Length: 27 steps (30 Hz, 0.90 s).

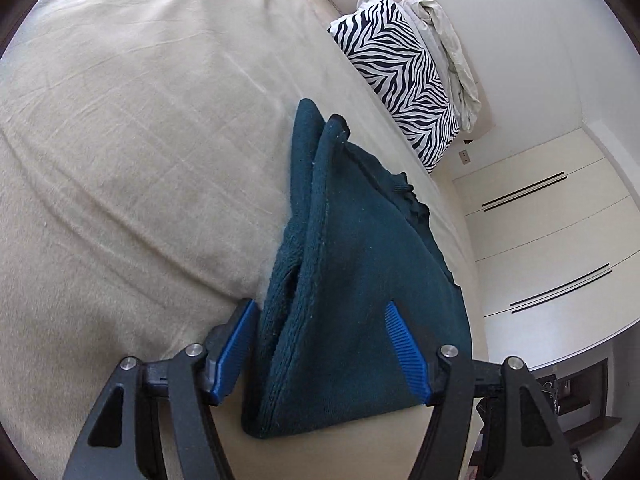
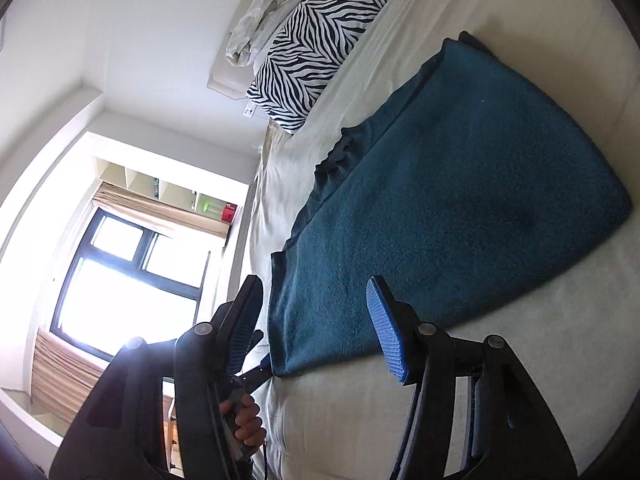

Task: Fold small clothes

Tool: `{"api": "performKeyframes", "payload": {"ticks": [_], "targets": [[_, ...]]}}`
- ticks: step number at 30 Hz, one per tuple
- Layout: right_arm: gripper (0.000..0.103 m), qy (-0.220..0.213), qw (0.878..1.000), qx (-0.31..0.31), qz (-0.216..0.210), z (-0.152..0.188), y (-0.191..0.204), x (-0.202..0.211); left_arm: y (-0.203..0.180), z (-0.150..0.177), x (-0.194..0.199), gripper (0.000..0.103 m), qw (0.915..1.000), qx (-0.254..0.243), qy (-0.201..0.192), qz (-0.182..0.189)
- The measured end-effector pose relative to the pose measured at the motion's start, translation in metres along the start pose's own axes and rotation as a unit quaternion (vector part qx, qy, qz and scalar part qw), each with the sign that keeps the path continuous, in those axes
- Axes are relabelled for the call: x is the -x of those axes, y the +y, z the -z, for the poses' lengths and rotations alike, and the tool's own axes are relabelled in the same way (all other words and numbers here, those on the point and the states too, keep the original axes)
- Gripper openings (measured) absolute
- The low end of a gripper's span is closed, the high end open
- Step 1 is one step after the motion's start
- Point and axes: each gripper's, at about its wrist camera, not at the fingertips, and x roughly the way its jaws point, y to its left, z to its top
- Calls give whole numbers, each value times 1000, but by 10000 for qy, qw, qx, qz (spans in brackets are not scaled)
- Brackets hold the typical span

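Observation:
A dark teal knitted garment lies folded on a cream bed sheet. In the left wrist view its near corner sits between my left gripper's blue fingers, which stand wide apart around it. In the right wrist view the garment spreads flat ahead, and my right gripper is open with its fingers astride the near corner. The left gripper's tip, held by a hand, touches that same corner from below.
A zebra-print pillow and a crumpled pale sheet lie at the head of the bed. White wardrobe doors stand beyond the bed edge. A bright window with beige curtains is at the left in the right wrist view.

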Motion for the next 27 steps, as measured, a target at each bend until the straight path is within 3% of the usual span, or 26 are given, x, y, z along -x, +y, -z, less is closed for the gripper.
{"api": "performKeyframes", "payload": {"ticks": [3, 6, 9, 11, 12, 13, 18, 21, 27], "targets": [[54, 381, 9990, 212, -23, -3, 18, -36, 8, -8, -6, 67, 9995, 233, 64, 182], [54, 718, 9970, 261, -93, -6, 32, -74, 6, -10, -9, 58, 9998, 144, 144, 92], [54, 1032, 9942, 243, -176, -10, 41, -114, 7, -7, -9, 43, 9996, 132, 219, 95], [54, 1235, 9918, 264, -183, -9, 47, -140, 14, -7, -9, 31, 9989, 301, 275, 243], [54, 1341, 9904, 284, -187, -10, 49, -153, 16, -6, -10, 19, 9985, 340, 338, 246], [54, 1436, 9890, 312, -169, -10, 52, -165, 17, -6, -11, 16, 9985, 318, 365, 238], [54, 1830, 9822, 399, -122, -5, 55, -213, 14, -8, -12, 14, 9987, 285, 379, 208], [52, 1937, 9803, 343, 171, -2, 43, -229, 16, -9, -11, 13, 9981, 387, 395, 267], [52, 1895, 9815, -41, -275, -10, 27, -221, -10, -12, -8, 12, 9989, 200, 365, 213]]}}
